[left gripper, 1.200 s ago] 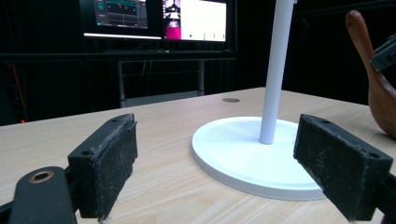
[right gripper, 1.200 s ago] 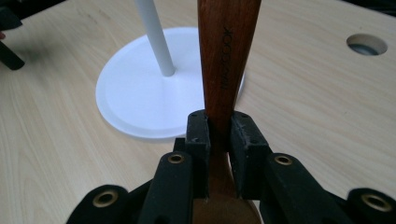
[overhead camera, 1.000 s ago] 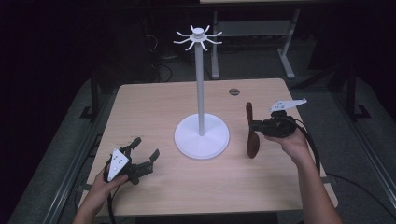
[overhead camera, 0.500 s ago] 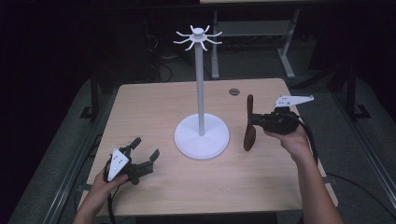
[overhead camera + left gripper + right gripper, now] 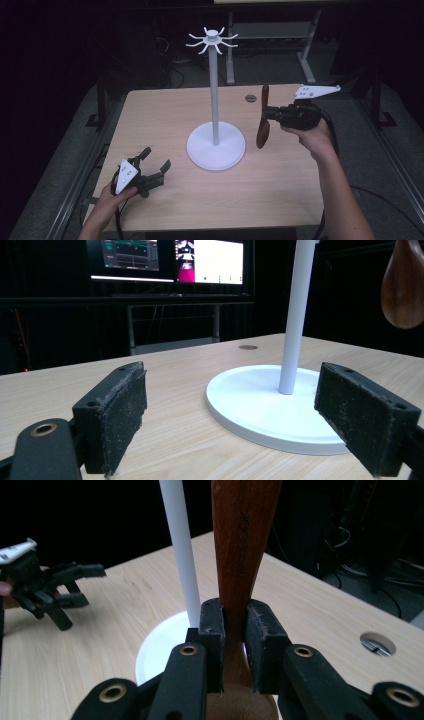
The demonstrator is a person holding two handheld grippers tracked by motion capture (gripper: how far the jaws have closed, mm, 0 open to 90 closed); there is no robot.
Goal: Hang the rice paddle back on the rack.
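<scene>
My right gripper (image 5: 272,114) has its jaws closed tight on a wooden spoon (image 5: 262,120), which I hold up in the air to the right of the white stand (image 5: 215,95). The spoon is dark reddish brown and stands almost upright, with the oval bowl at the lower end and the flat handle going up; the jaws press the handle from both sides, just above the bowl. In the right gripper view some small letters are stamped on the handle, but I cannot read them. My left gripper (image 5: 150,172) rests low at the near left part of the table (image 5: 165,115), with jaws wide apart and nothing between them.

The table is light wood with a round cable hole (image 5: 250,98) near the far edge. The stand has a round flat base, a thin pole and hooks like spokes on top. The room around is dark; behind the table two lit monitors (image 5: 172,257) show in the left gripper view.
</scene>
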